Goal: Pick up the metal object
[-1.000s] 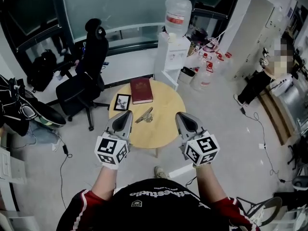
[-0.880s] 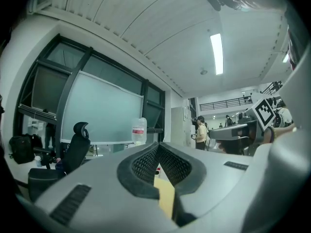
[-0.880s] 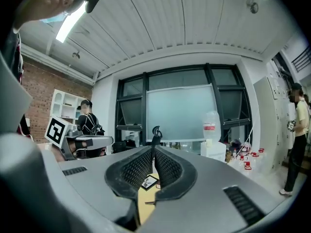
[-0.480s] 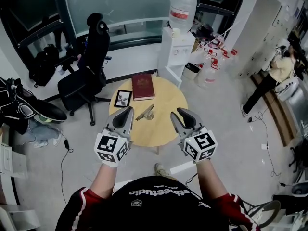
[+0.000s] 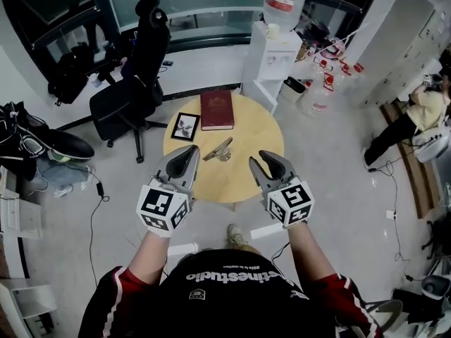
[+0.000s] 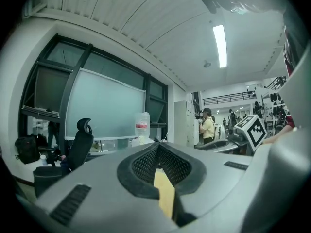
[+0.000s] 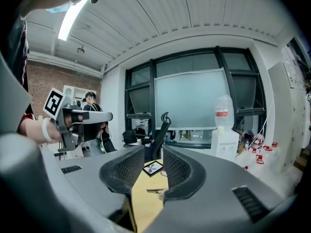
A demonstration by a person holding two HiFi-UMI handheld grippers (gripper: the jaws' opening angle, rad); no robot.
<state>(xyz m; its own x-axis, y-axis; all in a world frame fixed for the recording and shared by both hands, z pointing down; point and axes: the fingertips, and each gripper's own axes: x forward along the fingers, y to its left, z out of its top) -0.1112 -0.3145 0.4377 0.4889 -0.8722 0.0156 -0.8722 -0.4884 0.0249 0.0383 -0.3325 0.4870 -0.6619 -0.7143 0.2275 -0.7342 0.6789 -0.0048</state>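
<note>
Landmark: round wooden table (image 5: 243, 182).

Metal object (image 5: 218, 149): we see it lying flat on the table near the centre, towards the table's left half. Nothing touches it. In the right gripper view it shows on the tabletop through the gap between the jaws, ahead of the pads.

Red book (image 5: 216, 110): lies at the table's far edge. Framed picture (image 5: 185, 126): lies at the table's far-left edge, just beside the book.

Left gripper (image 5: 189, 151): we find it over the table's near-left edge. Its jaws are closed together and grip nothing.

Right gripper (image 5: 261, 159): we find it over the table's near-right edge, well apart from the metal object. Its jaws have just been opening and now stand clearly apart, with nothing held between the pads.

Office chair (image 5: 134, 83): stands on the floor beyond the table's far-left side.
</note>
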